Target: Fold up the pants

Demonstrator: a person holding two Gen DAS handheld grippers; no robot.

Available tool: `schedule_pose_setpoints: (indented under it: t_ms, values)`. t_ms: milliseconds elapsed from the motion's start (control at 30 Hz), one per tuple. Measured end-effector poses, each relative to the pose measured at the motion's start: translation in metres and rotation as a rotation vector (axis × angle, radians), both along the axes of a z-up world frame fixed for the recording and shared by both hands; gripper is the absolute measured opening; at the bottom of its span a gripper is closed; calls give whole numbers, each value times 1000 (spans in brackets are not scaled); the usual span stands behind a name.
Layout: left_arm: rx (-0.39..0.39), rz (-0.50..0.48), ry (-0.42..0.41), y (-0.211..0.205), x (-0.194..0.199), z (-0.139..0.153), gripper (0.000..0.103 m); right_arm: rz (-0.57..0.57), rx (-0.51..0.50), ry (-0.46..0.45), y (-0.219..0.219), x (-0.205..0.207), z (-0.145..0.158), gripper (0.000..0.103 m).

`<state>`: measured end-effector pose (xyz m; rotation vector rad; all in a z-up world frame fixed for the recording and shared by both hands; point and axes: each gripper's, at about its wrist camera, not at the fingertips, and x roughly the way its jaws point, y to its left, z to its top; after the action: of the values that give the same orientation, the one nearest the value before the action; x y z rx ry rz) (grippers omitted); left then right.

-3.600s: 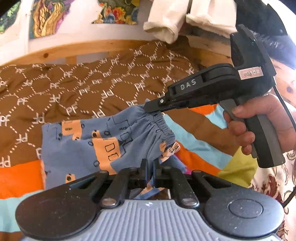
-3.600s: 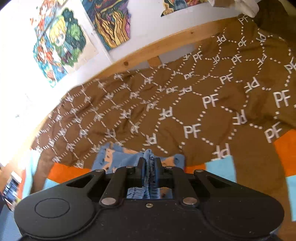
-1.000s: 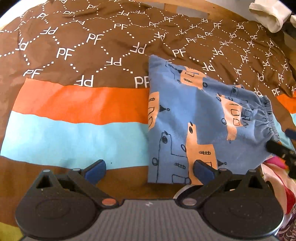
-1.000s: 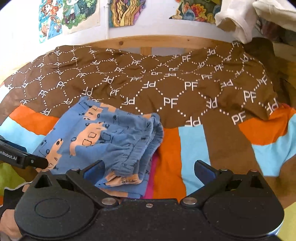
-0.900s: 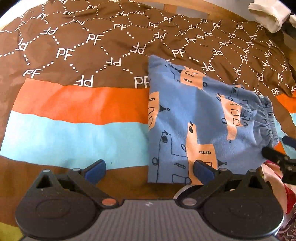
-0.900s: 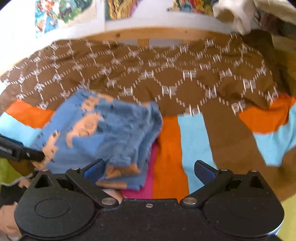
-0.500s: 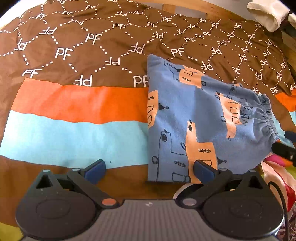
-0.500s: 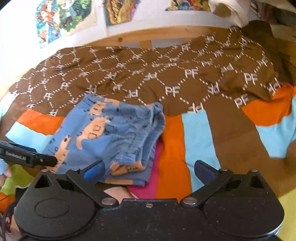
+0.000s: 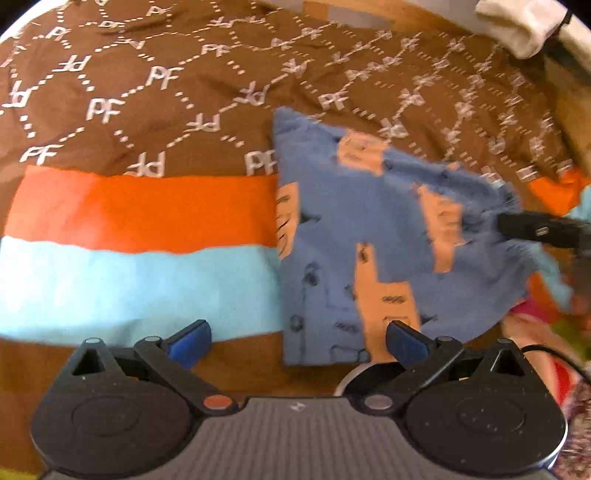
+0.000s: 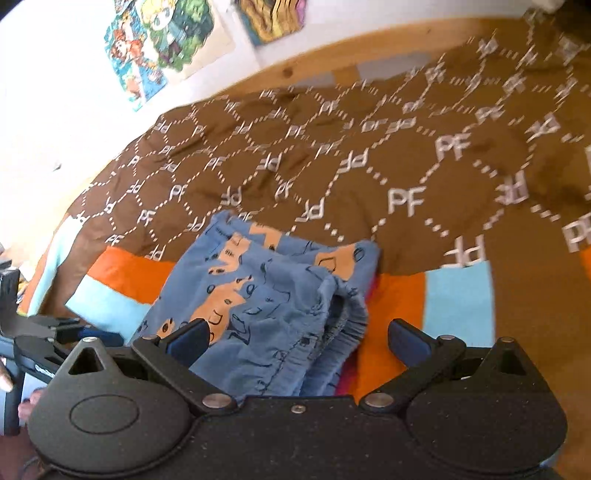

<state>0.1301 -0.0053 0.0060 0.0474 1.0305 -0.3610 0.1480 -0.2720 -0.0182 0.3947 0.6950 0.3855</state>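
The blue pants with orange prints (image 9: 369, 236) lie folded on the bedspread, waistband to the right. My left gripper (image 9: 295, 338) is open and empty, at the pants' near left corner. My right gripper (image 10: 295, 338) is open, its jaws either side of the gathered waistband (image 10: 332, 317), touching nothing. Its finger tip shows in the left wrist view (image 9: 535, 229) over the waistband edge. The left gripper shows at the left edge of the right wrist view (image 10: 44, 332).
The bedspread is brown with white PF marks (image 9: 147, 92) and has orange (image 9: 140, 210) and light blue (image 9: 129, 288) stripes. A wooden bed rail (image 10: 314, 66) and a wall with posters (image 10: 162, 40) stand behind. White cloth (image 9: 517, 29) hangs at the far right.
Both grippers held the pants shut 3.6 s ago and are open now. In the last second my right gripper has moved in over the waistband. The pants lie still.
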Motion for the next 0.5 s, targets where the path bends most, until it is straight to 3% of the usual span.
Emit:
schedule_pose_setpoints:
  t_ms: [167, 333, 500]
  values:
    - [-214, -61, -63, 14, 10, 3, 103, 21, 163, -10, -21, 17, -14, 102]
    - [-340, -64, -81, 21, 16, -16, 103, 30, 299, 4, -39, 37, -23, 102]
    - [-483, -78, -44, 29, 22, -16, 103, 130, 383, 23, -39, 57, -28, 103]
